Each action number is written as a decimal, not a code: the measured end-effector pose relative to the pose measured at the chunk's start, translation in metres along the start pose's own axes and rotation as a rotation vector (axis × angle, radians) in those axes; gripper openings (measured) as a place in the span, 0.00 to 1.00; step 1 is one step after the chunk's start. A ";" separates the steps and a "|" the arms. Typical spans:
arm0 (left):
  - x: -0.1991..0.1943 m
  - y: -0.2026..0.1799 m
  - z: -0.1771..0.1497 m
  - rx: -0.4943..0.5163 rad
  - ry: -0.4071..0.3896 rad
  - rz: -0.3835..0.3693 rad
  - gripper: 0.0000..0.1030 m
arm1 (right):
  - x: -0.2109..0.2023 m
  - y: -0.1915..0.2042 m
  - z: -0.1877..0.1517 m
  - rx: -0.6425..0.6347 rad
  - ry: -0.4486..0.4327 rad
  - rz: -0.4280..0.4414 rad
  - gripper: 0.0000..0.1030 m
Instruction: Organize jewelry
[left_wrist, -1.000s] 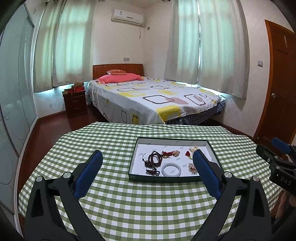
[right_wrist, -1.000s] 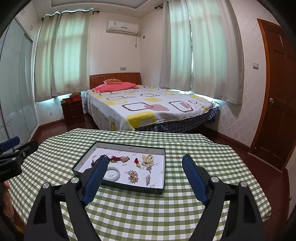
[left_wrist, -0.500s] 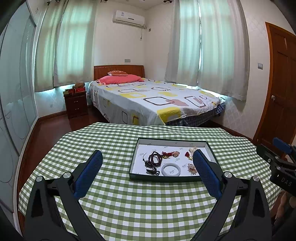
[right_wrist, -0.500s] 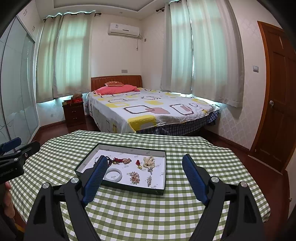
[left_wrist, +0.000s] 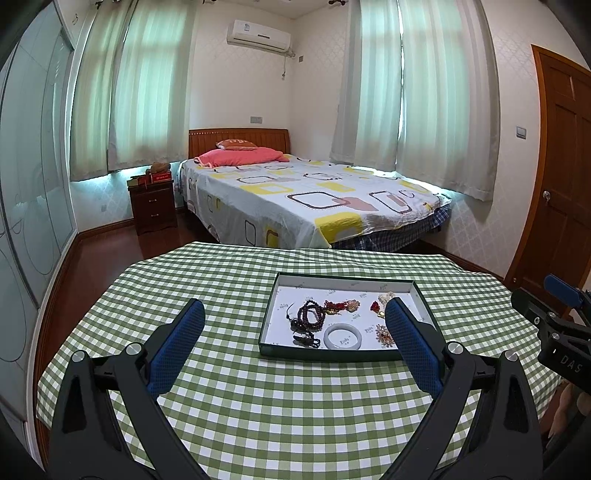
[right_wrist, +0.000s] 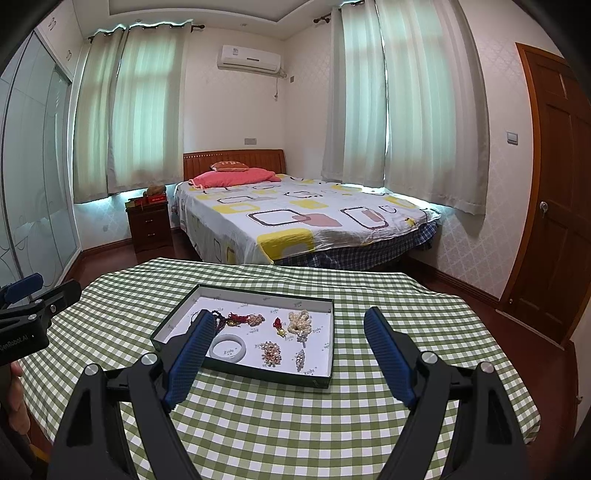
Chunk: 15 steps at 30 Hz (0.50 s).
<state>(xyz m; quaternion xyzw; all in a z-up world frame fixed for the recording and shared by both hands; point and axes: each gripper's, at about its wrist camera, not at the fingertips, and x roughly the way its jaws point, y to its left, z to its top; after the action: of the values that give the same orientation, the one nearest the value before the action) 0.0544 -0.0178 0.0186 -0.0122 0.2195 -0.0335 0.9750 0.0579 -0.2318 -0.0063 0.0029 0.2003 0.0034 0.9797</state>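
Note:
A dark green tray (left_wrist: 325, 353) (right_wrist: 236, 370) with a white floor lies on the checked table. In it lie a white bangle (left_wrist: 342, 336) (right_wrist: 228, 348), dark beads (left_wrist: 310, 320), a red-and-gold piece (left_wrist: 338, 306) (right_wrist: 243, 319), a small red charm (right_wrist: 278, 325), a pearl cluster (right_wrist: 299, 320), and gold clusters (right_wrist: 271, 352). My left gripper (left_wrist: 295, 349) is open and empty, hovering short of the tray. My right gripper (right_wrist: 291, 356) is open and empty, above the tray's near edge.
The table wears a green-and-white checked cloth (left_wrist: 280, 410). Behind it are a bed (left_wrist: 306, 199), a dark nightstand (left_wrist: 152, 205), curtained windows and a wooden door (left_wrist: 561, 166). The other gripper shows at each view's side edge (left_wrist: 561, 332) (right_wrist: 26, 314).
Both views have tilted up slightly, so the table and tray sit lower in frame. Both grippers stay open and empty.

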 end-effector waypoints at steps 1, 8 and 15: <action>0.000 0.000 0.000 -0.001 0.001 0.000 0.93 | 0.000 0.000 0.000 0.000 0.000 0.000 0.78; 0.000 0.000 0.000 -0.002 0.000 -0.001 0.93 | 0.000 0.001 0.000 0.000 0.001 0.001 0.78; -0.001 0.001 -0.001 -0.001 -0.001 0.001 0.93 | 0.000 0.001 0.000 -0.001 0.002 0.001 0.78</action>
<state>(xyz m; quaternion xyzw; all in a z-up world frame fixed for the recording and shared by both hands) 0.0536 -0.0172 0.0181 -0.0125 0.2193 -0.0329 0.9750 0.0579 -0.2310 -0.0065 0.0026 0.2014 0.0041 0.9795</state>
